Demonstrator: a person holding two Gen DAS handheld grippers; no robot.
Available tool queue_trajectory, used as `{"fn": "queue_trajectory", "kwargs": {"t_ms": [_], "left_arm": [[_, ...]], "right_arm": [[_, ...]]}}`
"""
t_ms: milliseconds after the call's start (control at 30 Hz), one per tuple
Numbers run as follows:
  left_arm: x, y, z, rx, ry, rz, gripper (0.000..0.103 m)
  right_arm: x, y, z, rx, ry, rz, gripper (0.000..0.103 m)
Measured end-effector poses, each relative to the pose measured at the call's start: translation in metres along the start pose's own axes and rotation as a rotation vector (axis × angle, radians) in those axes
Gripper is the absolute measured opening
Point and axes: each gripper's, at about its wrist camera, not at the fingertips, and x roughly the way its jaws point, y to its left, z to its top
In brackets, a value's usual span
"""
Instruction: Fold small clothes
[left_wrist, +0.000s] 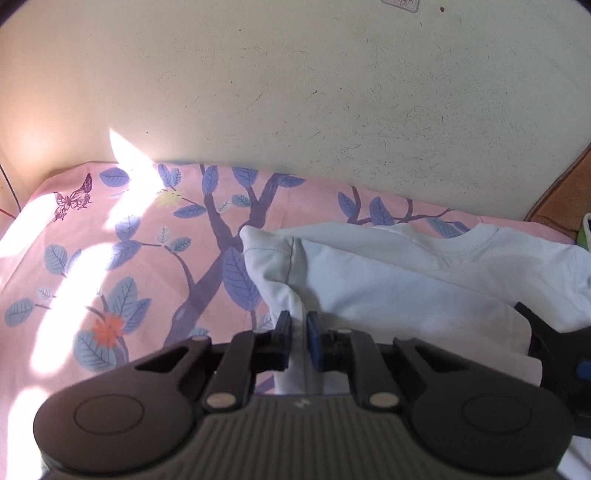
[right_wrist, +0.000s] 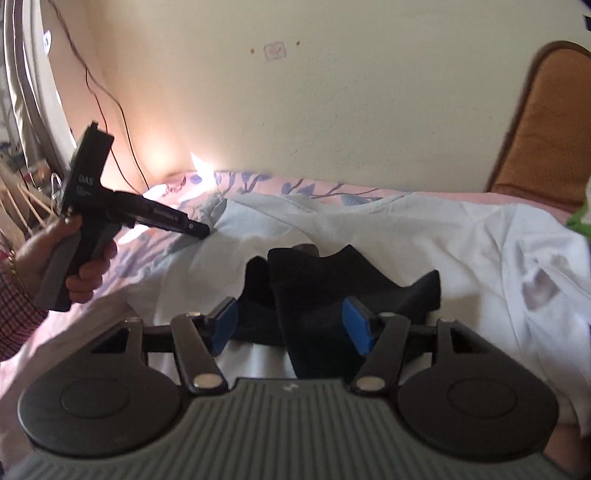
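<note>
A white T-shirt (left_wrist: 388, 273) lies rumpled on the pink floral bedsheet (left_wrist: 110, 258), collar toward the wall. My left gripper (left_wrist: 298, 334) is shut on the shirt's left edge, pinching a fold of white cloth. In the right wrist view the left gripper (right_wrist: 201, 230) shows at the shirt's left edge, held by a hand. A black garment (right_wrist: 332, 291) lies on the white T-shirt (right_wrist: 443, 240). My right gripper (right_wrist: 291, 325) is open, its blue pads on either side of the black garment.
A cream wall (left_wrist: 295, 92) runs along the far side of the bed. An orange-brown cushioned headboard (right_wrist: 546, 125) stands at the right. Cables (right_wrist: 110, 103) hang at the left wall. Bright sunlight falls on the sheet's left part.
</note>
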Motion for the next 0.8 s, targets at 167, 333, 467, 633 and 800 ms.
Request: {"fn": "queue_trajectory", "kwargs": {"t_ms": [167, 333, 467, 633, 800], "left_arm": [[-0.020, 0.034, -0.015, -0.118, -0.083, -0.001, 0.010], [-0.011, 0.053, -0.028, -0.204, -0.080, -0.042, 0.010], [-0.009, 0.039, -0.035, -0.146, -0.137, 0.015, 0.014], [-0.022, 0.043, -0.038, -0.158, -0.179, -0.005, 0.028], [-0.050, 0.069, -0.036, -0.252, -0.280, -0.059, 0.035]], "right_arm": [[0.013, -0.025, 0.011, -0.009, -0.052, -0.131, 0.006], [-0.051, -0.067, 0.027, 0.221, -0.372, -0.206, 0.006], [-0.070, -0.080, 0.019, 0.276, -0.448, -0.253, 0.006], [-0.058, -0.070, 0.033, 0.280, -0.447, -0.179, 0.006], [-0.028, -0.014, 0.072, 0.152, -0.418, -0.002, 0.006]]}}
